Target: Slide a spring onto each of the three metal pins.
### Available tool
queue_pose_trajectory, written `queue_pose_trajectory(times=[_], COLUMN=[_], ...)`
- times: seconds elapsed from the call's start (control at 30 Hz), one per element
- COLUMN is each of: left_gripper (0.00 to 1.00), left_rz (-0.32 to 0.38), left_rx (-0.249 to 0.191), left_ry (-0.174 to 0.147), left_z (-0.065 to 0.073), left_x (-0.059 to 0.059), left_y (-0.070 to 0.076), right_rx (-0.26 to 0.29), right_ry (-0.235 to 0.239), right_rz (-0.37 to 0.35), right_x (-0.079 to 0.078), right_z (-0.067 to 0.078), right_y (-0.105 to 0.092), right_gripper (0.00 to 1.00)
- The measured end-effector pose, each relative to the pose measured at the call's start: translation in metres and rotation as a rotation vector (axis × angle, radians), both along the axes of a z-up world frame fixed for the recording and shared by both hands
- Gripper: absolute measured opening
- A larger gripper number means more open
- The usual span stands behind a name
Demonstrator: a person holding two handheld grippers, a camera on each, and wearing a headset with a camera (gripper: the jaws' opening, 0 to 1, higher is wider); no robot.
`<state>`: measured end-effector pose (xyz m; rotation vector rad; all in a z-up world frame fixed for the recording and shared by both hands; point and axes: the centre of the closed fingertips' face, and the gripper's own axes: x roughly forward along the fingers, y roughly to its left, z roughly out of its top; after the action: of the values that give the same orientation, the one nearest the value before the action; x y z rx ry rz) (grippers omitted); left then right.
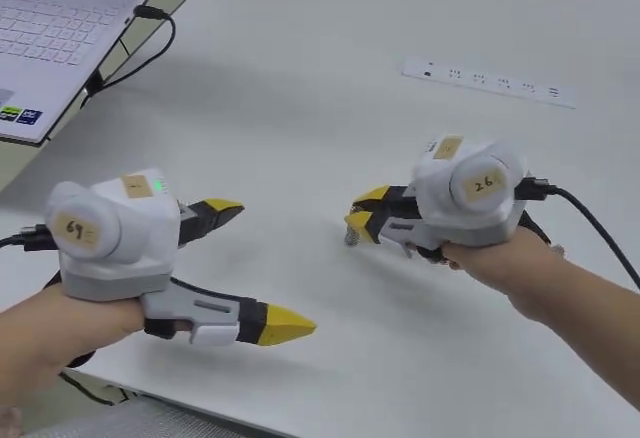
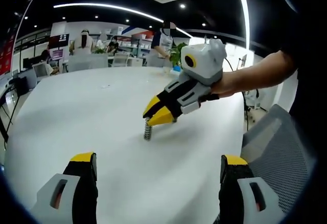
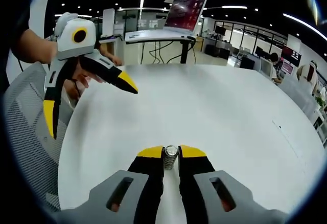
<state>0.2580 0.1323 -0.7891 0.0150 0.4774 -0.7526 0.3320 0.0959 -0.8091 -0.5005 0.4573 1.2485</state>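
1. The left gripper (image 1: 262, 266) is nearest the person. Its fingers are spread wide and hold nothing. It hovers over the worktop (image 1: 300, 108), well apart from the spring (image 2: 147, 130). If it swings in to help, its open fingers could knock the spring out of the other's hold.
2. The right gripper (image 3: 170, 151) has its fingers clenched on the spring's top end. The spring stands upright, its foot on or just above the worktop; I cannot tell which. Only the yellow tips pinch this small, round coil. A harder squeeze may shoot it out sideways. A slack one may let it drop and roll away over the smooth worktop.
3. Held by its top end alone, the spring could tilt once lifted. Its bore would then meet a pin off-line and jam or buckle. I cannot tell where the pins stand.
4. Farther off lie a power strip (image 1: 490, 83) and a laptop (image 1: 60, 28) with its cable (image 1: 150, 53). An escaped spring might roll under them or off the edge.
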Motion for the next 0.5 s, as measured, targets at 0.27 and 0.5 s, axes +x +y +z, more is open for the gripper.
queue_pose_trajectory(times=[0.27, 0.5], left_gripper=[0.98, 0.98], left_rz=[0.000, -0.012], left_rx=[-0.001, 0.002], left_ry=[0.001, -0.001], left_z=[-0.0009, 0.0011], left_x=[0.0026, 0.0036], left_y=[0.0010, -0.0020], right_rx=[-0.001, -0.004], right_ry=[0.005, -0.006], right_rz=[0.030, 0.051], right_x=[-0.0041, -0.0063], right_z=[-0.0014, 0.0029], right_y=[0.0007, -0.0017], right_gripper=[0.09, 0.15])
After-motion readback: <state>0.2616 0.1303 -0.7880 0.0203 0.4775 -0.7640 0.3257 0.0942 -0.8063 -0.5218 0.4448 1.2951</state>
